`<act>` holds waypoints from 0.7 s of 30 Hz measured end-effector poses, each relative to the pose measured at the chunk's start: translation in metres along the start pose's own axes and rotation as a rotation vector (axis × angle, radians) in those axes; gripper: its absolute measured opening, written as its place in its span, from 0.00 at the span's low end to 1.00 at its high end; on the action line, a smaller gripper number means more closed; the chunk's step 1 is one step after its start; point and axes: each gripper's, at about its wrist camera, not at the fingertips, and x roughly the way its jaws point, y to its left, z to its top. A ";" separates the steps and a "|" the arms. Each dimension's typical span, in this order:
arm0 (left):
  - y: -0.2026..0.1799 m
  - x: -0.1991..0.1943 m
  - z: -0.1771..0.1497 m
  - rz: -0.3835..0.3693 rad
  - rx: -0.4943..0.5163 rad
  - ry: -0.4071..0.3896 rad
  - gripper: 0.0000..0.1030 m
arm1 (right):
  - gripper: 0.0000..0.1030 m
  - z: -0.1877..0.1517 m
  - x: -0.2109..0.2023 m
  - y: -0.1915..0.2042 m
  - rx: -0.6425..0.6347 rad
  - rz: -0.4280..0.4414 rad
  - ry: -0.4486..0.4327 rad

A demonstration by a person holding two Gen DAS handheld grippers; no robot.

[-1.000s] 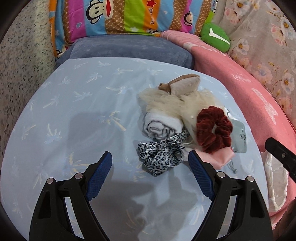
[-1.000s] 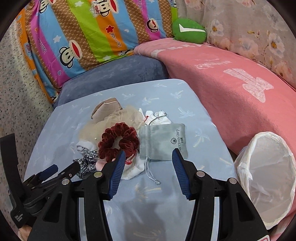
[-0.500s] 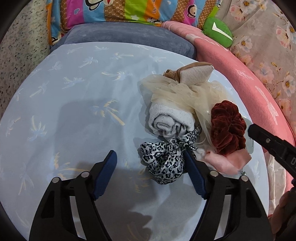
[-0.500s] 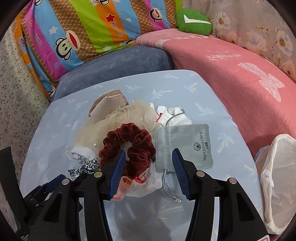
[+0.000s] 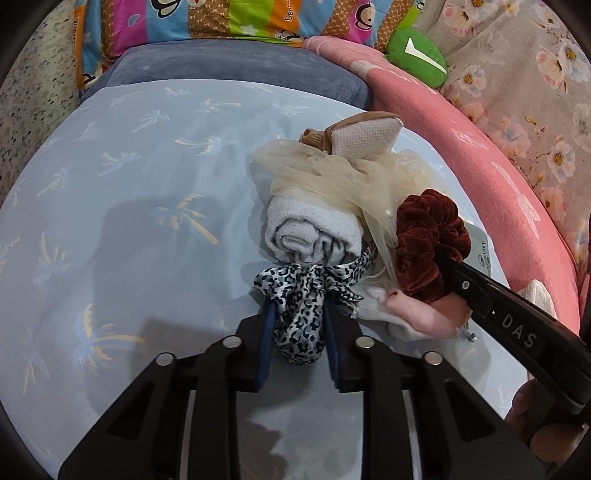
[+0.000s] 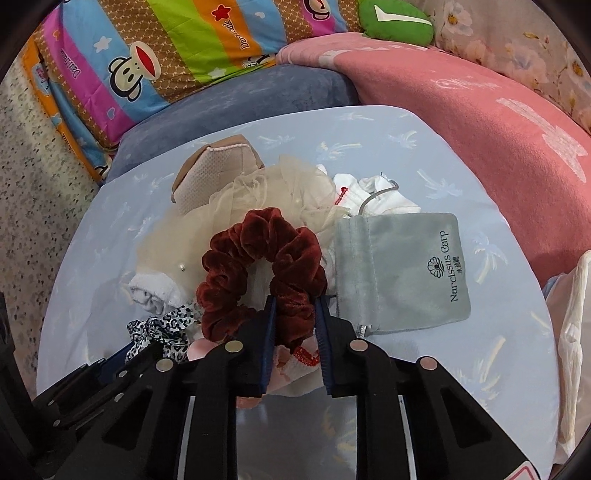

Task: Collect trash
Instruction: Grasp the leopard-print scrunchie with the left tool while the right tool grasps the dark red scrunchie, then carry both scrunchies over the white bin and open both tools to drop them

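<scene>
Left gripper (image 5: 298,314): jaws pressed in on the leopard-print scrunchie (image 5: 306,295), blue pads on both sides of the fabric, which bunches up between them; scrunchie lies on the tabletop (image 5: 129,221) at the near side of the pile. Right gripper (image 6: 294,321): jaws pinching the near-right part of the dark red velvet scrunchie (image 6: 258,273), the rest of the ring lying on the pile. In the left wrist view the right gripper enters from the right edge w/ its tip at the red scrunchie. Pile sits toward the right edge of the tabletop, items touching or overlapping: cream tulle scrunchie (image 5: 332,173) w/ small pearls under the red one; rolled white sock (image 5: 314,232) just behind the leopard scrunchie, touching it; beige insole-like piece (image 5: 362,134) at the far end; pink cloth (image 5: 421,314) w/ red stitched edge beneath the red scrunchie, near side. Grey drawstring pouch (image 6: 402,269) marked "Narcissus Carp" lies flat just right of the red scrunchie; white cloth (image 6: 373,192) behind the pouch. White plastic bag (image 6: 572,332) off the right edge of the tabletop, partly cut off by frame. Tabletop covered in pale blue palm-print cloth. Beyond the far edge: blue-grey cushion (image 6: 258,92), striped cartoon-monkey pillow (image 6: 166,48), pink blanket (image 6: 480,110), green plush item (image 6: 399,22).
</scene>
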 end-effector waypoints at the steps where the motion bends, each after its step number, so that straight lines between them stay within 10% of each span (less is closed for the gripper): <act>1: 0.000 -0.001 0.000 -0.002 -0.006 0.000 0.18 | 0.14 0.001 -0.002 0.000 -0.001 0.002 -0.005; 21: -0.055 -0.070 0.021 -0.037 0.073 -0.156 0.11 | 0.12 0.020 -0.124 -0.021 0.032 0.062 -0.224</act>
